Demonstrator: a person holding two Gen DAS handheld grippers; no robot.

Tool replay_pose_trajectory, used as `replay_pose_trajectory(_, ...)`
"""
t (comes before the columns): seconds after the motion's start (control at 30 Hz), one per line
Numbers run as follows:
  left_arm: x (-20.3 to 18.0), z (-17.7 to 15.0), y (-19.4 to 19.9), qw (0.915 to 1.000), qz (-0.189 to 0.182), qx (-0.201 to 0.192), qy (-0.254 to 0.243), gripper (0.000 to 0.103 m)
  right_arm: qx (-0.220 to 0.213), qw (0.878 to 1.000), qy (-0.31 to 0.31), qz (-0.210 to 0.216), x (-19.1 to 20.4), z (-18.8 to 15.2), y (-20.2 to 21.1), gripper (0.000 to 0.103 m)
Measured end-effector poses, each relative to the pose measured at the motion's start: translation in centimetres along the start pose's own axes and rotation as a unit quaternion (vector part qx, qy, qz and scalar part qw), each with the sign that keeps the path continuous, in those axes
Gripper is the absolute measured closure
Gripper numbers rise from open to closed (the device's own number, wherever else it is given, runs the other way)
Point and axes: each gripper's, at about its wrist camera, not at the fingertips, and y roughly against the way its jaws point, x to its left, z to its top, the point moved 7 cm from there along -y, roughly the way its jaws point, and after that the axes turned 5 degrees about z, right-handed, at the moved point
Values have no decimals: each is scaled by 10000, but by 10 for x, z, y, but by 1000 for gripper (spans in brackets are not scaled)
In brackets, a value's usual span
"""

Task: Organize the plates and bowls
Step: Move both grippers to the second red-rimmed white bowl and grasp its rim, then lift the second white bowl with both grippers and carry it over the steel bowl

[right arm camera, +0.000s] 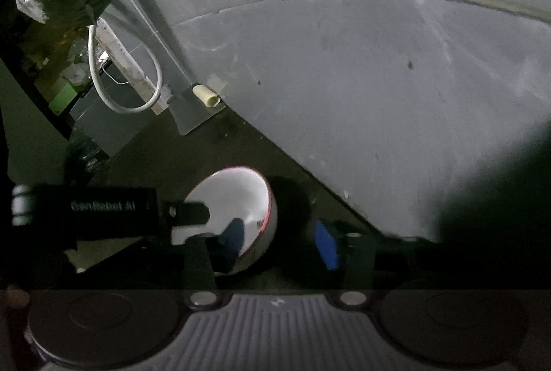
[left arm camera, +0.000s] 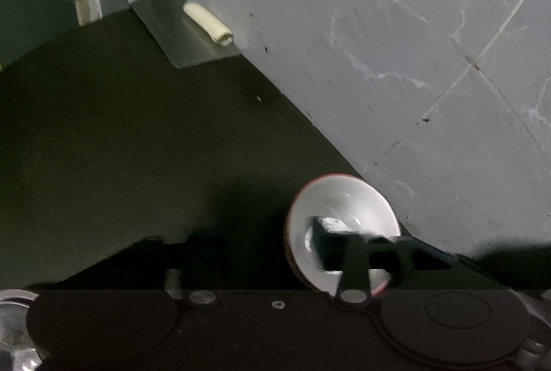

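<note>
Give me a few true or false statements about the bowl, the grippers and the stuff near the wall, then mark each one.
1. The bowl has a red rim. True.
2. The right gripper has one blue pad inside the bowl and the other pad outside it. True.
3. Plates are stacked under the bowl. False: it sits alone on the dark counter.
4. A white cable loops near the wall. True.
5. The cream tube lies inside the bowl. False: it lies far off on a metal sheet by the wall.
</note>
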Motion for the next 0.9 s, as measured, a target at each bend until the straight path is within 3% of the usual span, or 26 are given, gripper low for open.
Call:
replay_pose_trajectory(0.13,-4,-1,-4,9999,-137,38,69,89,54,9999,51,110,3,0,-4,67)
replay_pose_trajectory(0.33,-5,-5,-3,9997,-194,76,116,95,180,9995,130,205,6,-2,-4,79)
replay_pose_trajectory(0.53,-4,-15,12,9997,-197,11,129,95,174,9993,212,251,11,-4,6,82)
replay_pose_trajectory(0.9,0,-29,71,9979,-281,-572,146,95,-248,9966,548,564,41,-5,51,82)
